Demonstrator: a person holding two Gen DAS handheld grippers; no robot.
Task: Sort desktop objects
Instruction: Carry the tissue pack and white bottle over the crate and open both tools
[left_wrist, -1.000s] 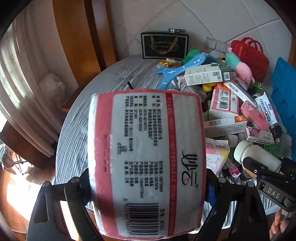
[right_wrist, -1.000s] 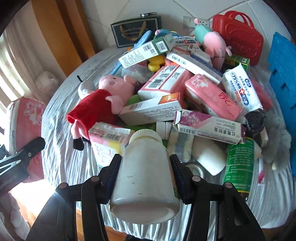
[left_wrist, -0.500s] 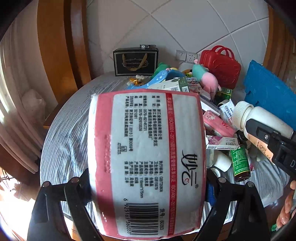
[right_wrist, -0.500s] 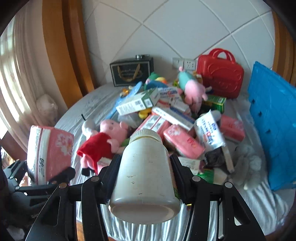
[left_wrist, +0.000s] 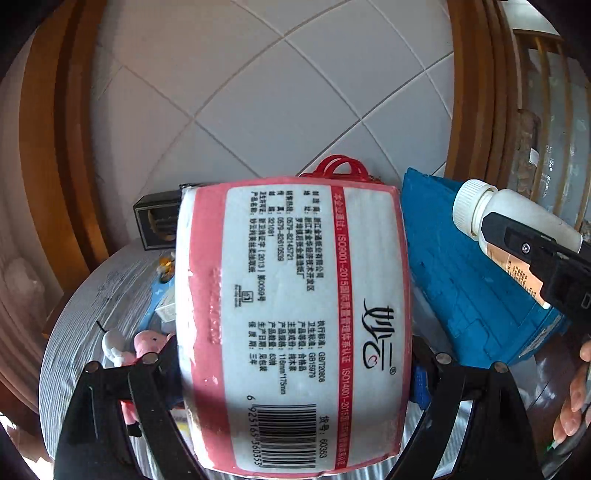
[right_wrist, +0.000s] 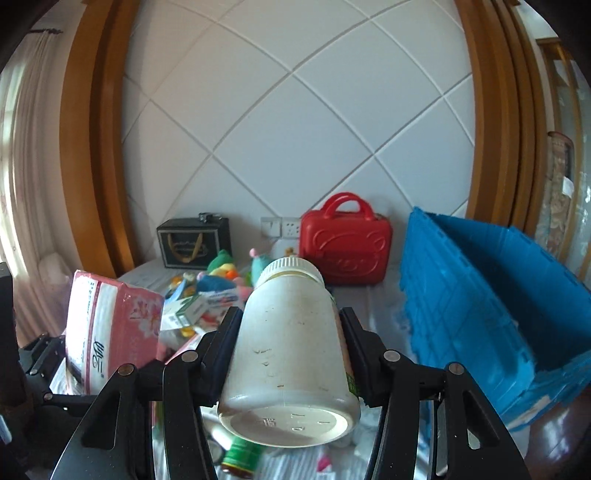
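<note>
A pink and white tissue pack (left_wrist: 291, 325) with a barcode fills the left wrist view, and my left gripper (left_wrist: 295, 354) is shut on its sides. The same pack (right_wrist: 110, 325) shows at the left of the right wrist view. My right gripper (right_wrist: 290, 321) is shut on a white plastic bottle (right_wrist: 291, 350) with a ribbed cap that points away from me. That bottle (left_wrist: 517, 210) also hangs at the right of the left wrist view, above the blue crate (left_wrist: 461, 280). Both loads are held in the air above the table.
The open blue crate (right_wrist: 480, 295) stands at the right. A red case (right_wrist: 345, 251) and a black box (right_wrist: 194, 243) sit against the tiled wall. Toys and cartons (right_wrist: 207, 295) lie piled on the striped cloth (left_wrist: 92, 295). A person's hand (left_wrist: 576, 398) shows at the right edge.
Both grippers have risen with their loads and tilted upward. The pile has sunk low in both views, and the wall and blue crate now fill more of them.
</note>
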